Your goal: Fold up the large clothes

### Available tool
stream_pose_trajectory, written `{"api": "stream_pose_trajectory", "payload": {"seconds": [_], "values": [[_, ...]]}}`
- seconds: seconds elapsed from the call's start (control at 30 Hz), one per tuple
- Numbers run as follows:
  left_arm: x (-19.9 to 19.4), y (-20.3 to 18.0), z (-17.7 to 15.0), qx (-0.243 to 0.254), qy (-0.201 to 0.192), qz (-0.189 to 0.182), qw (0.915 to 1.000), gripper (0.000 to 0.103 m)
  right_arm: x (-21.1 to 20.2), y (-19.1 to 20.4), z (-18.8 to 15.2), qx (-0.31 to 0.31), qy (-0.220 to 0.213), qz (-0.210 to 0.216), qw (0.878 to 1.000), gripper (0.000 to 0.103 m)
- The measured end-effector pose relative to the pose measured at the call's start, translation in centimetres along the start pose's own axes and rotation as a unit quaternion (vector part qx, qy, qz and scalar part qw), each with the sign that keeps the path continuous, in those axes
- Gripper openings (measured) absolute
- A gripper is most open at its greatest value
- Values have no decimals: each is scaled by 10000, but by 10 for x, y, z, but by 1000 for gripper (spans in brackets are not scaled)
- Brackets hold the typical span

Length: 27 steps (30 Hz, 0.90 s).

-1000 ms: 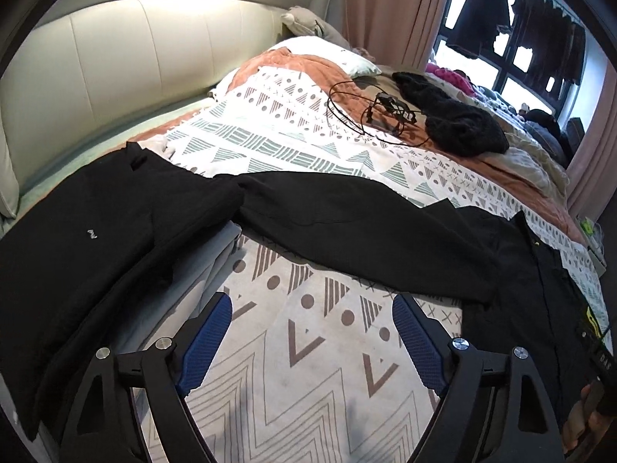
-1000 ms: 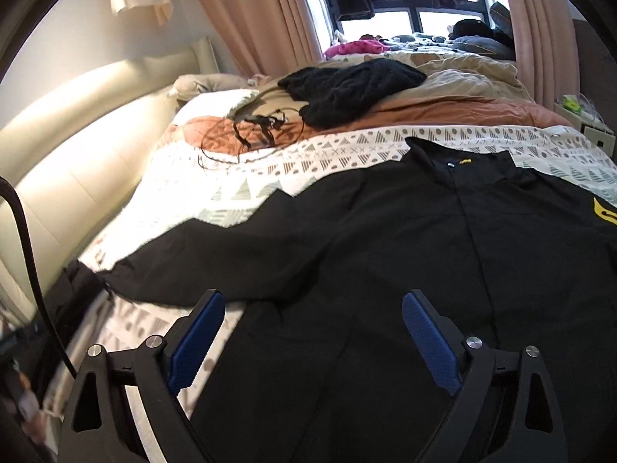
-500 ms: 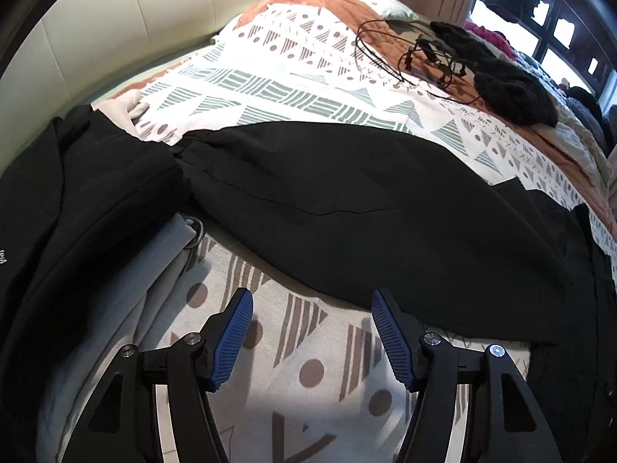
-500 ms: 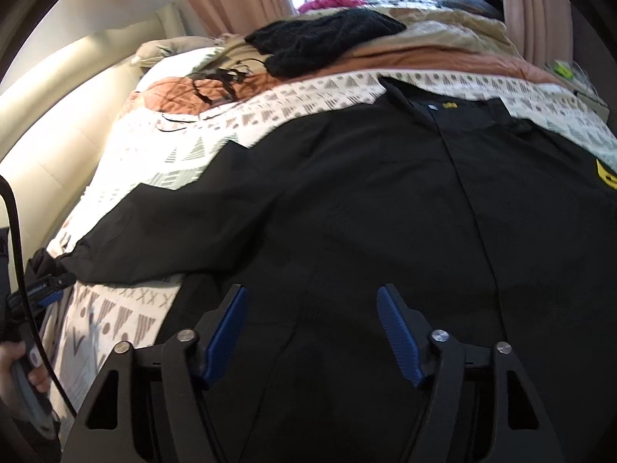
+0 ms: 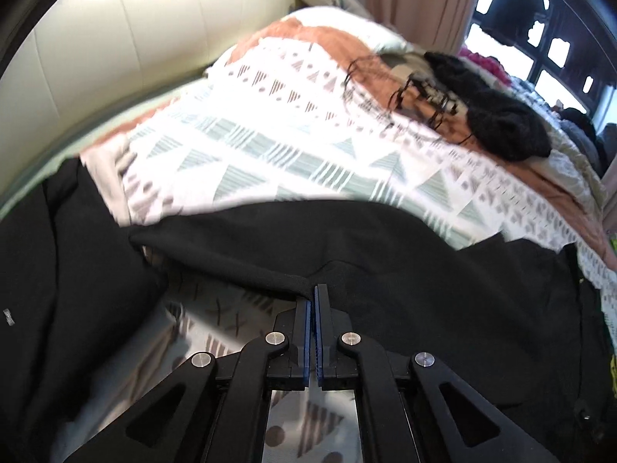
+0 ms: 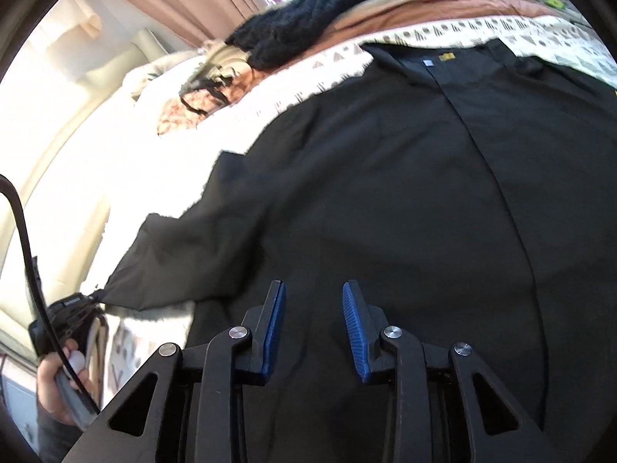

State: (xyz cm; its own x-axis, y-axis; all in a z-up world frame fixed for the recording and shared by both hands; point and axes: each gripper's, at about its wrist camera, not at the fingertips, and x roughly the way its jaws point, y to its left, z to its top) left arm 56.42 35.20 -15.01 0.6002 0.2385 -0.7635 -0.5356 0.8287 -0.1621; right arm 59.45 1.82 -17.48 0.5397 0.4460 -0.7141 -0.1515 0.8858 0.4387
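Observation:
A large black jacket point(image 6: 405, 177) lies spread face up on the patterned bedspread point(image 5: 270, 146), collar toward the window. Its left sleeve point(image 5: 347, 239) stretches out to the left. My left gripper point(image 5: 311, 293) is shut on the lower hem edge of that sleeve. In the right wrist view the left gripper point(image 6: 83, 305) shows at the sleeve cuff, held by a hand. My right gripper point(image 6: 314, 301) is partly open just above the jacket's lower front, nothing between its blue pads point(image 6: 353, 320).
Another black garment point(image 5: 58, 270) lies at the bed's left edge over grey cloth. A black knit sweater point(image 5: 501, 123) and tangled black cables point(image 5: 416, 92) lie farther up the bed. A cream padded headboard point(image 5: 135, 38) runs along the left. Curtains and a window are behind.
My left gripper moved forward to the sleeve and closed on its edge. My right gripper lowered toward the jacket front and its jaws narrowed.

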Motion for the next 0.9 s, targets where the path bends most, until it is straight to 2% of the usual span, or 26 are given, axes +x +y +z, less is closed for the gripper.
{"api": "stream_pose_trajectory", "payload": {"seconds": [0.1, 0.17, 0.47, 0.73, 0.83, 0.9], "values": [[-27, -11, 22, 89, -235, -136, 9996, 1, 9, -2, 8, 172, -28, 95, 9998, 26], [-41, -18, 33, 117, -359, -264, 9989, 1, 21, -3, 16, 334, 32, 236, 9992, 17], [-93, -74, 57, 696, -802, -639, 9923, 0, 63, 5, 49, 763, 45, 873, 9933, 13], [-127, -128, 59, 1128, -1086, -1002, 9826, 0, 124, 5, 38, 1136, 781, 1179, 9834, 11], [-144, -147, 60, 1182, -1160, -1249, 9782, 0, 111, 4, 46, 1237, 816, 1298, 9804, 11], [-154, -162, 61, 1254, -1224, -1378, 9748, 0, 92, 3, 49, 1169, 594, 1238, 9836, 14]]}}
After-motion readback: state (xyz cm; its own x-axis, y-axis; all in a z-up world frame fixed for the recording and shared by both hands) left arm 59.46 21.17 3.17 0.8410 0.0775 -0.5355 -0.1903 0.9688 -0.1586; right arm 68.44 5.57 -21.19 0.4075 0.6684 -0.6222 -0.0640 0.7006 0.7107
